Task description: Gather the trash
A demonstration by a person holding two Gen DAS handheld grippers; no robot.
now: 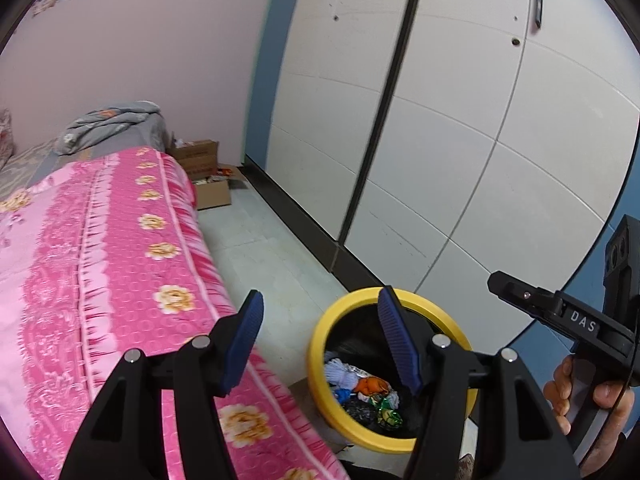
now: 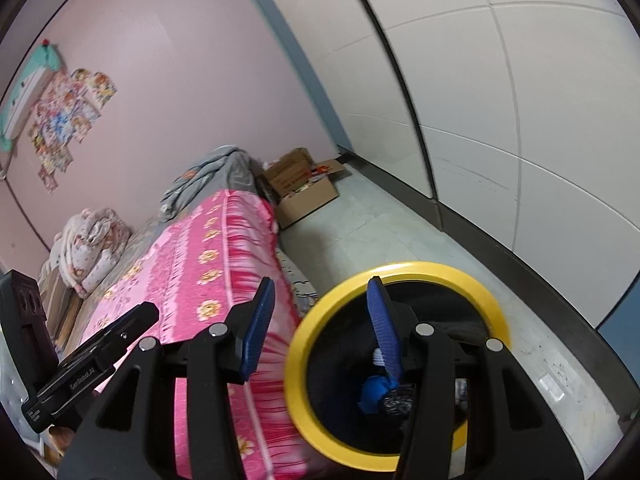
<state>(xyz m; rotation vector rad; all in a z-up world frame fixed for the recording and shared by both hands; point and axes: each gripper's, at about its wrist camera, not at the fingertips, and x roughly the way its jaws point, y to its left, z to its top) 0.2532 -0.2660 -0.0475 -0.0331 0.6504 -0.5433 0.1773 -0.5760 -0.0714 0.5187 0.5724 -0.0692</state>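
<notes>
Trash (image 1: 368,390) lies heaped in the bottom of a yellow-rimmed bin (image 1: 320,332) on the floor: crumpled wrappers in white, orange, blue and green against a black liner. Directly above it hangs the left gripper (image 1: 320,340), its blue-padded fingers spread wide with nothing between them, one finger crossing the bin's mouth and the other over the edge of the bed. The right gripper (image 2: 322,330) hangs just as wide and just as empty over the same bin, where a blue scrap (image 2: 374,394) shows beside its right finger (the rest of the contents are mostly hidden from that side). A bare hand (image 1: 588,392) grips the right tool's handle. The bin stands just beside a bed under a pink flowered blanket (image 1: 112,264), on a pale tiled floor (image 1: 272,248). A white panelled wardrobe (image 1: 460,120) runs along the other side. Open cardboard boxes (image 1: 208,180) sit at the far end by the pink wall.
</notes>
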